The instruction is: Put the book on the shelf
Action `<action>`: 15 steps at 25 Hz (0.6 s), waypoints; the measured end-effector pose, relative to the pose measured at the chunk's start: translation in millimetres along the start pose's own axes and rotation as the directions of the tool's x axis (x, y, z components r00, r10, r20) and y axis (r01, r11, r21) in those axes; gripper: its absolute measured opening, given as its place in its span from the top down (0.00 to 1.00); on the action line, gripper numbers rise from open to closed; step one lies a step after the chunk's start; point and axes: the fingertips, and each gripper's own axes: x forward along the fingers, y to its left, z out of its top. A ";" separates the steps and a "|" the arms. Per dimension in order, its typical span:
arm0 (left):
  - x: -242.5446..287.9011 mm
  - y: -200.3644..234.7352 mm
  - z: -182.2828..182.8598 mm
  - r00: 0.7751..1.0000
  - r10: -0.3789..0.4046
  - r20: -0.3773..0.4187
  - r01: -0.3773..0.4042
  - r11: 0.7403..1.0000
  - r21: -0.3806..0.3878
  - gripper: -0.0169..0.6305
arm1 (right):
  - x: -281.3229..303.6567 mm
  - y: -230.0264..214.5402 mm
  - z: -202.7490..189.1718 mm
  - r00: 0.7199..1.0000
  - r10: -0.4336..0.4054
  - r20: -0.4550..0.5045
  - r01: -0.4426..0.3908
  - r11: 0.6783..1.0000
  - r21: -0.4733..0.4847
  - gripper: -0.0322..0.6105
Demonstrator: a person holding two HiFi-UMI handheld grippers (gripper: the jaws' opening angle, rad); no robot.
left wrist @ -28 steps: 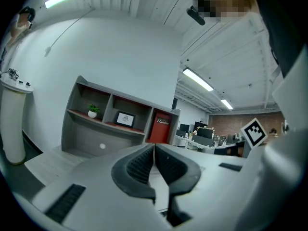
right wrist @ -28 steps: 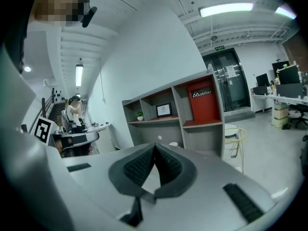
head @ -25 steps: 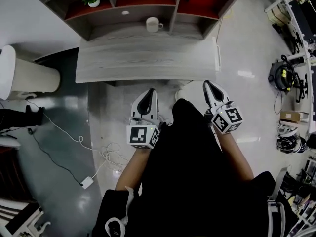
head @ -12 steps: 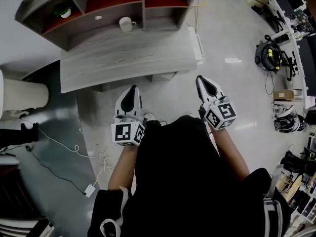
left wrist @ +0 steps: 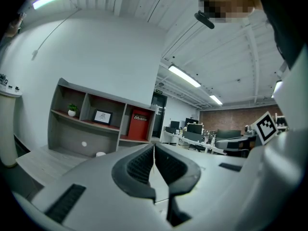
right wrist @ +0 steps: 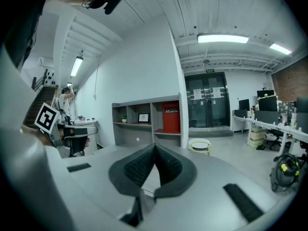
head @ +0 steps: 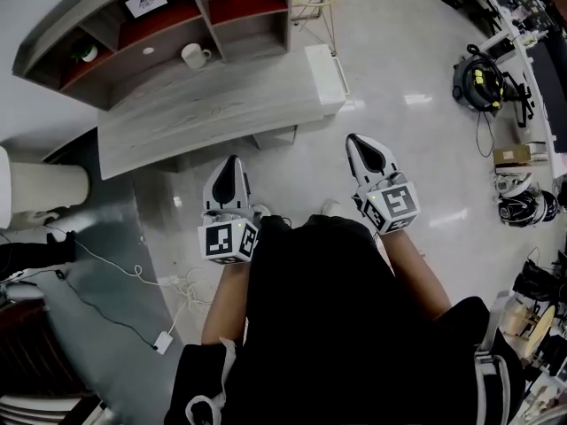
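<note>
Turning, so the grey wooden shelf unit with red backing (head: 133, 42) slides up-left, I carry my left gripper (head: 233, 168) and right gripper (head: 359, 147) pressed together, empty, no book in sight.

Office: desks (right wrist: 281, 129), monitors (right wrist: 265, 95), ceiling strip lights (right wrist: 222, 39)

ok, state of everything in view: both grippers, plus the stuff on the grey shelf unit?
Left gripper: shut, empty.
Right gripper: shut, empty.
Red rectangular book: upright, right shelf compartment.
White ceramic mug: upright, on grey wooden desk.
Black-framed picture: upright, middle compartment.
Small green potted plant: upright, left compartment.
</note>
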 end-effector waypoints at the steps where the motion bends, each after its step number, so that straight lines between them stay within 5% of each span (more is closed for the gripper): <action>1: 0.2 -10.4 -2.7 1.000 0.009 0.000 -0.009 1.000 -0.001 0.95 | -6.4 -7.0 -1.7 1.000 0.008 0.000 -0.008 1.000 -0.002 0.95; 15: 12.5 -117.6 -26.7 0.992 0.123 0.026 -0.124 0.991 0.048 0.95 | -46.6 -88.4 -12.8 0.991 0.120 0.053 -0.119 0.993 -0.019 0.95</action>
